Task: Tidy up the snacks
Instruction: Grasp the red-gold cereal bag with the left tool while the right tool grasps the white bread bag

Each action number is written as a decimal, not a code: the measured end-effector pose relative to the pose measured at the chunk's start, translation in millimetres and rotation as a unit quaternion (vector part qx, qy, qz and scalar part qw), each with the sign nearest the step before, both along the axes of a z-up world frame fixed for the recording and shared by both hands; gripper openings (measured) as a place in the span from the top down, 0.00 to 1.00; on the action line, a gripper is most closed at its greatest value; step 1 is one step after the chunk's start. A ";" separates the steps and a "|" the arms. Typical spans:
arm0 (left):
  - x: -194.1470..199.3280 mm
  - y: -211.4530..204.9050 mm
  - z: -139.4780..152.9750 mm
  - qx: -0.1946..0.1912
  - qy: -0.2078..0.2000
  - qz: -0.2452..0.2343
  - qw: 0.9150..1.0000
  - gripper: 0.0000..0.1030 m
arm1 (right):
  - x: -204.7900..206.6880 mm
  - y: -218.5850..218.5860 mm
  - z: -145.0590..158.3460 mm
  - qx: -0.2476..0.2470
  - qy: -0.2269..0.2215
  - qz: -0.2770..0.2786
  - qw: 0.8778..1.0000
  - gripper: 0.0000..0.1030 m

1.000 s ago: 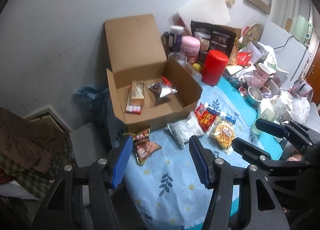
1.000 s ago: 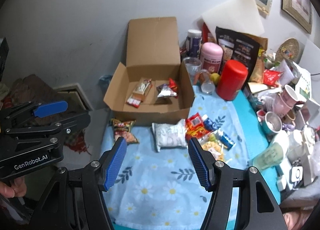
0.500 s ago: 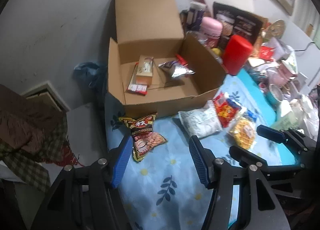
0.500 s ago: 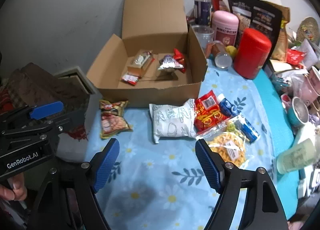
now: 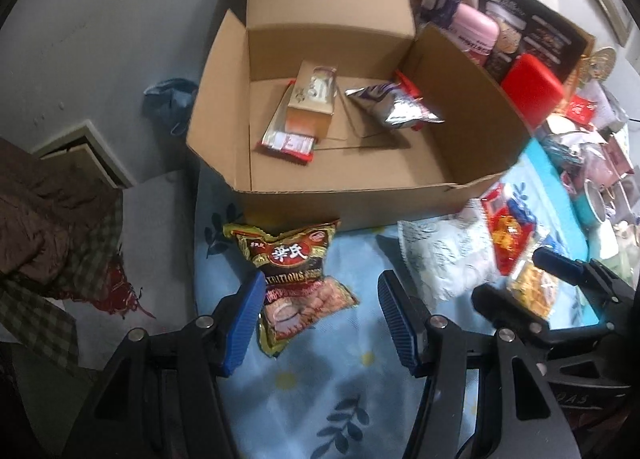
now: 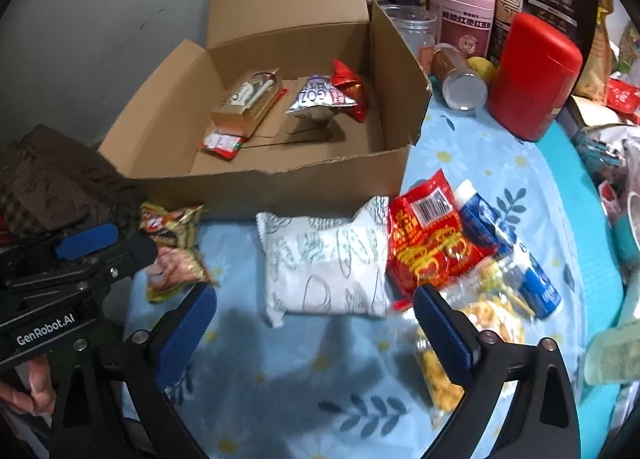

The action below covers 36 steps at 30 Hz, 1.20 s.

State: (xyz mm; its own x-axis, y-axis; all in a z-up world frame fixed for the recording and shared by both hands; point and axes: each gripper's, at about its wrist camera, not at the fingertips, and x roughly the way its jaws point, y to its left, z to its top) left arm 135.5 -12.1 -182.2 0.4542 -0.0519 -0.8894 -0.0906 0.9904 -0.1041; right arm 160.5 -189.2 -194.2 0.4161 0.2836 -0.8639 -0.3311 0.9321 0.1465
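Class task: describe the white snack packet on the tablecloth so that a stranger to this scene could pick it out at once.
Start at the open cardboard box on the blue flowered tablecloth. In front of its near wall lies a row of snacks. The white packet is the puffy one with grey leaf drawings, between a brown-and-gold bag and a red bag.

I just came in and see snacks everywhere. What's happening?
A person with a gripper in each hand is tidying snacks into the cardboard box, which already holds a few. The left gripper, empty, hangs over the brown snack bag. The right gripper has just opened wide over the white snack bag.
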 end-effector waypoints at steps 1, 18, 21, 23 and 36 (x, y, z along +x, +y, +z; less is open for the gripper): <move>2.7 1.6 -4.1 0.000 0.003 0.003 1.000 0.43 | 3.6 1.1 -2.1 0.001 -0.002 0.001 1.000 0.03; 38.9 16.9 -56.7 0.007 0.049 0.005 0.999 0.43 | 42.2 29.2 -45.8 -0.040 0.023 0.026 0.999 0.01; 43.4 18.2 -62.6 0.005 0.060 0.010 0.998 0.39 | 46.2 29.6 -51.7 -0.046 0.030 0.022 0.998 0.03; 44.2 18.9 -65.1 0.000 0.064 0.015 0.998 0.39 | 47.1 28.6 -53.4 -0.048 0.030 0.020 0.998 0.07; 22.2 5.9 -57.2 -0.024 0.070 -0.031 0.997 0.56 | 30.8 18.4 -51.9 -0.021 0.061 0.006 0.998 0.37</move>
State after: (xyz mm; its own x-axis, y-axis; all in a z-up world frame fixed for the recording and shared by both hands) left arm 157.6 -6.2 -239.4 0.3204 -0.1206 -0.9396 -0.0464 0.9887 -0.1427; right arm 191.3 -170.8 -246.1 0.3042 0.2514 -0.9188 -0.3247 0.9342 0.1481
